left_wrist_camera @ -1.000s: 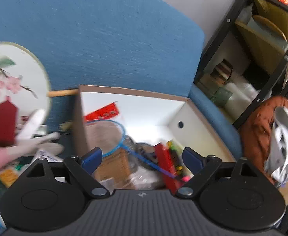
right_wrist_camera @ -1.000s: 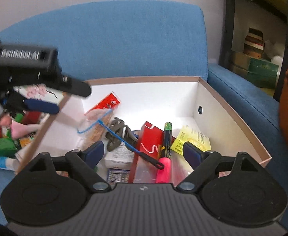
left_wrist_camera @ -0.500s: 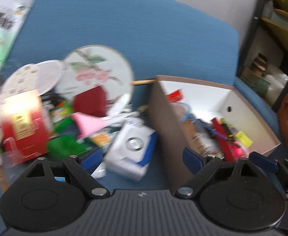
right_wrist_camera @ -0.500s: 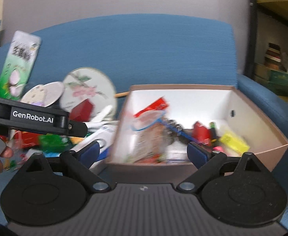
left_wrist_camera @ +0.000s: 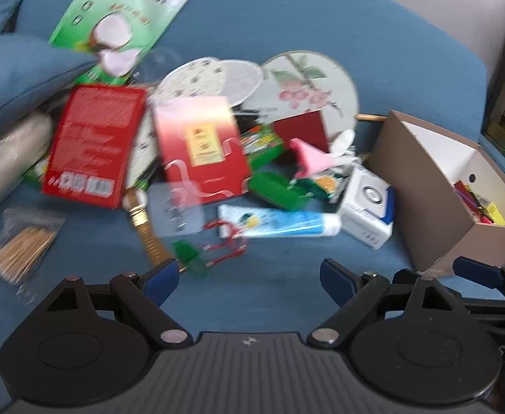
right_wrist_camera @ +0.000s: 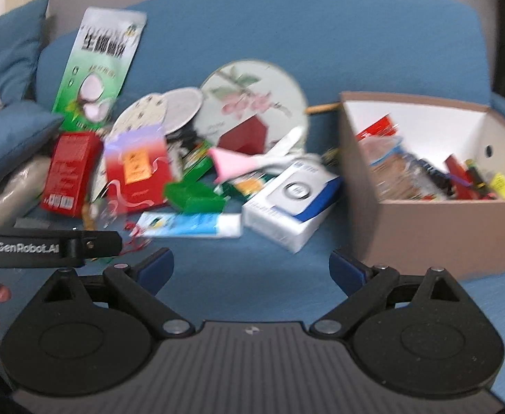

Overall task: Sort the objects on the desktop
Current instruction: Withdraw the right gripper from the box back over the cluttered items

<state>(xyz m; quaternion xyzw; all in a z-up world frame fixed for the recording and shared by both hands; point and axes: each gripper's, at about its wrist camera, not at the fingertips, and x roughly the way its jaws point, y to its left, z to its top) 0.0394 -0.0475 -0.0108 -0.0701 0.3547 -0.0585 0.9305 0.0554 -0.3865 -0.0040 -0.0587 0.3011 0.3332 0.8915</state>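
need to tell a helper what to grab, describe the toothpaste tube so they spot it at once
Left of the cardboard box on the blue sofa is a pile of clutter. At its front edge, the toothpaste tube lies flat: long, pale blue and white, beside the white-and-blue carton.

Directly ahead of the left claw [left_wrist_camera: 249, 272] lies a strip of bare blue sofa seat [left_wrist_camera: 287, 269], free to pass over. Beyond it a heap blocks the way: a blue-and-white tube [left_wrist_camera: 280, 224] lying crosswise, a white box [left_wrist_camera: 366, 207] ahead and to the right, red packets [left_wrist_camera: 200, 148] further ahead, a bag of wooden sticks [left_wrist_camera: 21, 245] far left. To the right stands the cardboard box [left_wrist_camera: 421, 203], its wall a barrier. The right claw [right_wrist_camera: 250, 265] faces the same bare strip, the cardboard box close on its right.
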